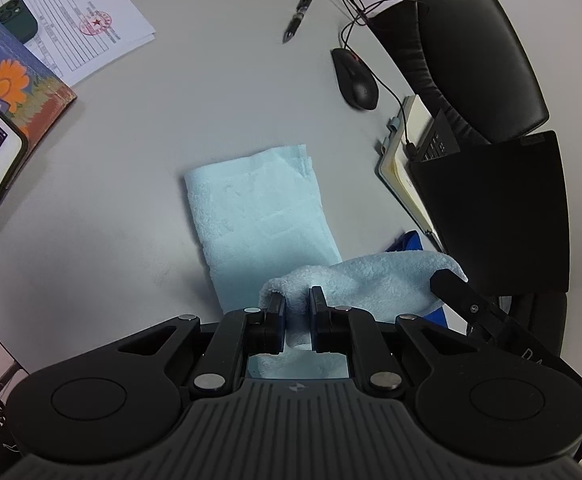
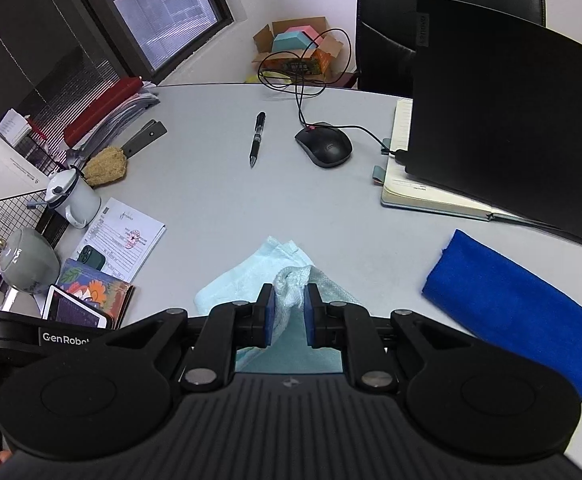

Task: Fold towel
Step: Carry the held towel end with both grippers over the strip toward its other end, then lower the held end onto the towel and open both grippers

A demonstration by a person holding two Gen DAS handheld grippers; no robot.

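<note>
A light blue towel (image 1: 259,204) lies on the grey table (image 1: 171,128), folded into a narrow strip, with its near end lifted. My left gripper (image 1: 297,300) is shut on one near corner of the towel. The lifted edge runs right to a finger of the other gripper (image 1: 451,286). In the right wrist view my right gripper (image 2: 289,300) is shut on the other bunched corner of the towel (image 2: 243,284), held above the part that lies flat.
A black mouse (image 2: 325,146) with its cable, a pen (image 2: 257,138), a laptop (image 2: 507,120) on a notebook and a folded dark blue cloth (image 2: 519,308) lie to the right. Papers, a phone, a tablet (image 2: 77,312), a mug and a bowl lie to the left.
</note>
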